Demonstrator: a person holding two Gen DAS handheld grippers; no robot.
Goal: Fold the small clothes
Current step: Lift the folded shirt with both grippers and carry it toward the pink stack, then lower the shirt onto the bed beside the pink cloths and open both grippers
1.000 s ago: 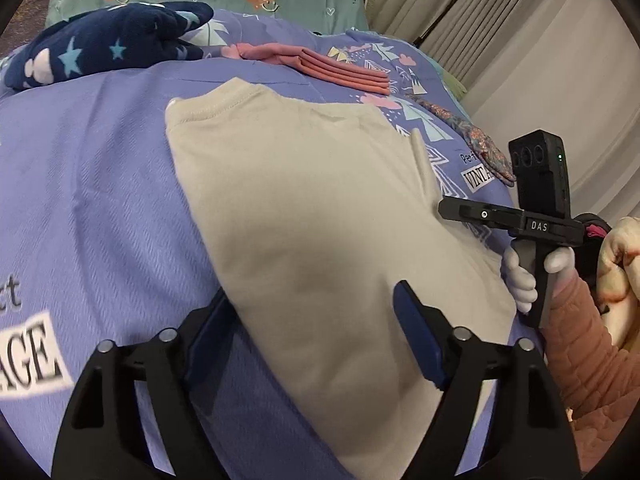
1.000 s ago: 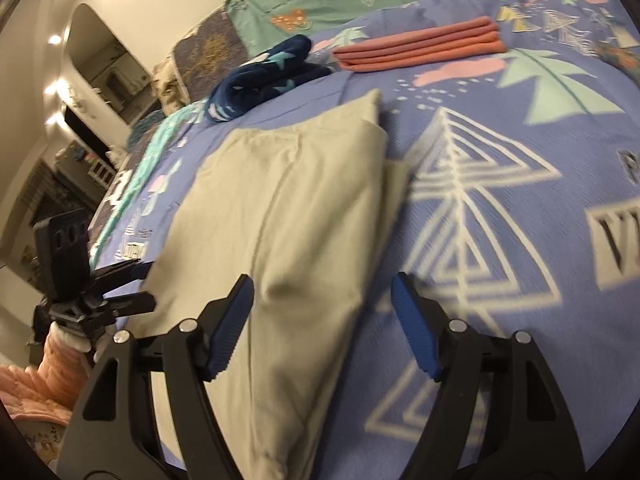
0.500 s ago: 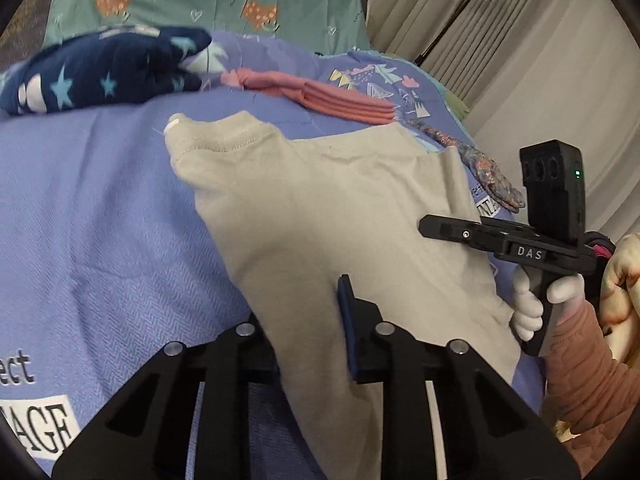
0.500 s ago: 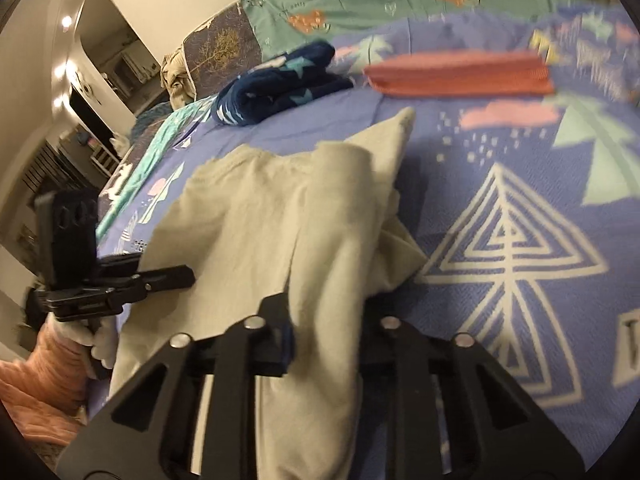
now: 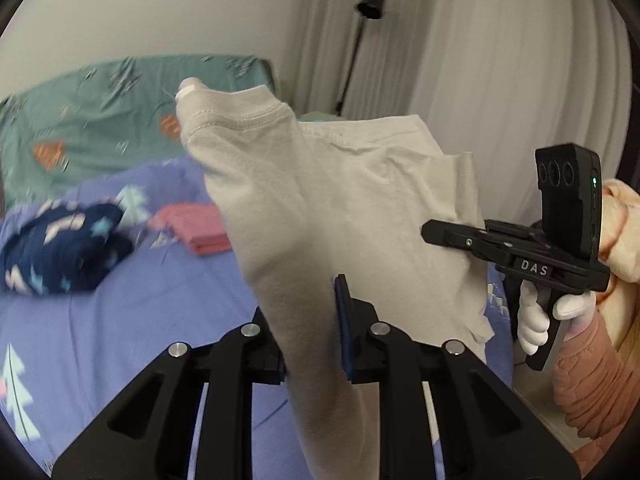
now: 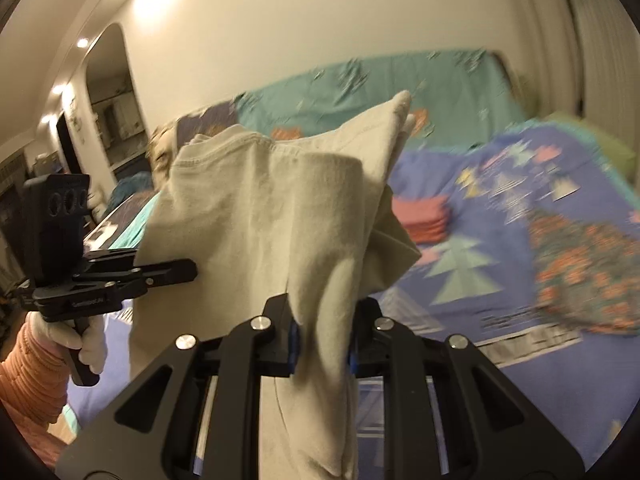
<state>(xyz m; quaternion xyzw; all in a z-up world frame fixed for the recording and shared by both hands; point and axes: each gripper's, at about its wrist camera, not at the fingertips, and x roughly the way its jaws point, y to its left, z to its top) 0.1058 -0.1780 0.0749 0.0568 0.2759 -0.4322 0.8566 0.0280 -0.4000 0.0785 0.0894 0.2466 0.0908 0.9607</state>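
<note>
Shirt [image 5: 340, 208] hangs in the air between both grippers, lifted clear of the bed [image 5: 132, 320] so its far half can swing over for the next fold. Left gripper [image 5: 310, 332] is clenched on one bunched edge, its jaws having just closed onto the cloth; right gripper [image 6: 320, 340] pinches the opposite edge the same way, jaws likewise just closed with fabric between them. Holding two edges apart keeps the cloth spread instead of crumpling. Beyond the left gripper, a pink stack [image 5: 196, 230] and a navy garment [image 5: 64, 252] lie on the bed, probably already dealt with.
</note>
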